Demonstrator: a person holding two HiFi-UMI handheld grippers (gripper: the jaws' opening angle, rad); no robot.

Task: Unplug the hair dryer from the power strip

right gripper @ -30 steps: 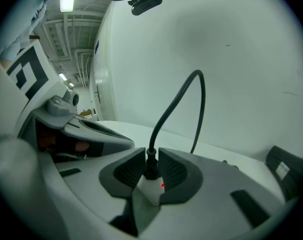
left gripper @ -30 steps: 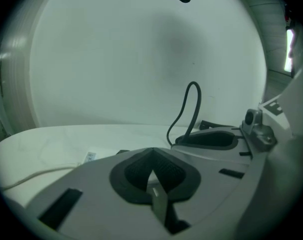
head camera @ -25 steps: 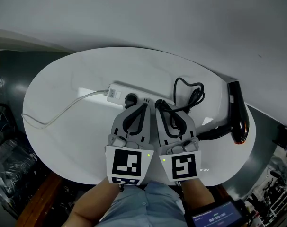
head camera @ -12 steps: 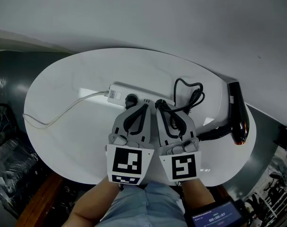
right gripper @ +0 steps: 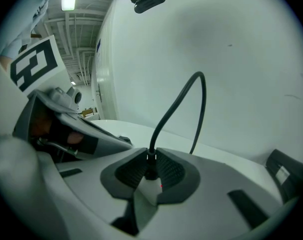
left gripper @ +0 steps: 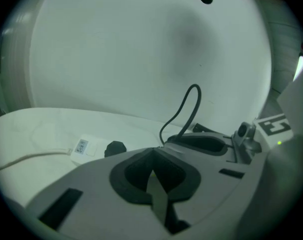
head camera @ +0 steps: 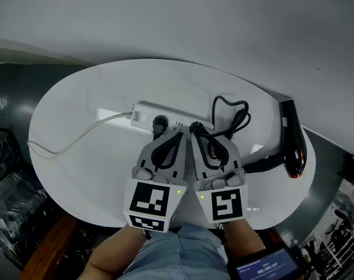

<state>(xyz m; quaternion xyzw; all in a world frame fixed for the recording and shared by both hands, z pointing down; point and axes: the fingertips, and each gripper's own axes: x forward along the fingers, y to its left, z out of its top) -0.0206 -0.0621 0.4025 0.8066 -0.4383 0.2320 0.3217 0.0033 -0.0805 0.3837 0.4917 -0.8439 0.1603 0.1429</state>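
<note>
At the strip's (head camera: pixel 143 111) right end, the plug (right gripper: pixel 151 172) is pinched in the right claw (right gripper: pixel 150 156). Its cord (head camera: pixel 232 115) loops off to the dryer (head camera: pixel 294 144), which lies well right of the strip at the bench (head camera: pixel 83 98) edge. The left claw (left gripper: pixel 152 153), pressed together and empty, sits just left of the plug. If nothing pins the strip, it may lift with the pull, or the grip may slide onto the cord. One strip, one dryer, one plug held, two claws.
</note>
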